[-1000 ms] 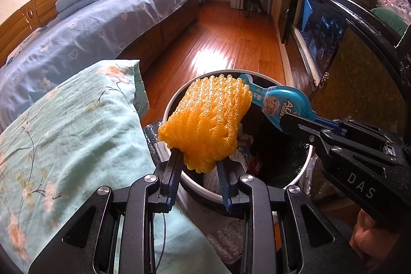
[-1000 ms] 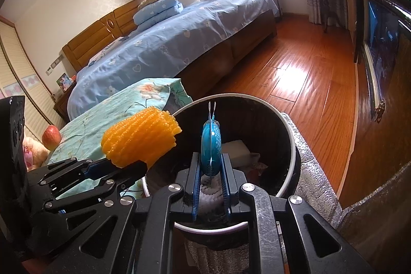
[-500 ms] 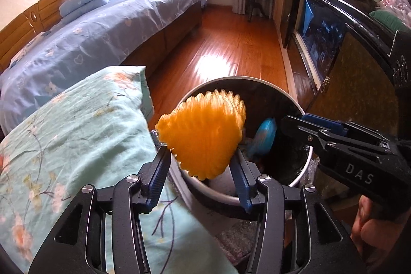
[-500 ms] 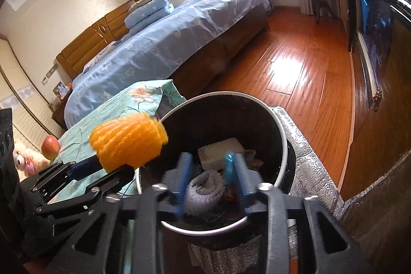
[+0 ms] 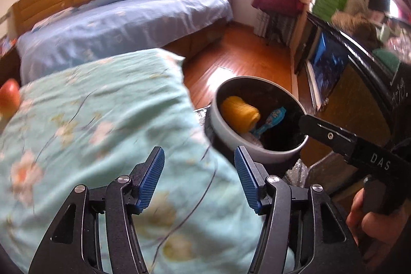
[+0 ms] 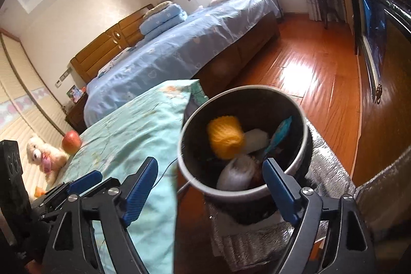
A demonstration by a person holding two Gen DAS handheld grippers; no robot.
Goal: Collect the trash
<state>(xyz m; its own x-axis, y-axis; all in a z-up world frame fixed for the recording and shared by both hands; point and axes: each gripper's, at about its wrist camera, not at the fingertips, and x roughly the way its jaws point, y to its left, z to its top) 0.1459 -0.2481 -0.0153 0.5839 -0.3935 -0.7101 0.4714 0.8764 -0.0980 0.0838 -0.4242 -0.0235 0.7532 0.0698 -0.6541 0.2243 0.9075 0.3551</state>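
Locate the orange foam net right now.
In both wrist views the orange foam net lies inside the trash bin, on its left side, beside the blue wrapper, clear of both grippers.

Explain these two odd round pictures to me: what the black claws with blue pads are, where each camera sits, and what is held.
No robot here: a person carries a hand-held gripper in each hand, and a fisheye camera on each looks out along its two fingers. One picture is from the left gripper, over the floral quilt; the other is from the right gripper, above the trash bin. Both have just been opening and now hold nothing. The orange foam net and the blue packet lie inside the bin. On the quilt sit an apple and a plush toy.
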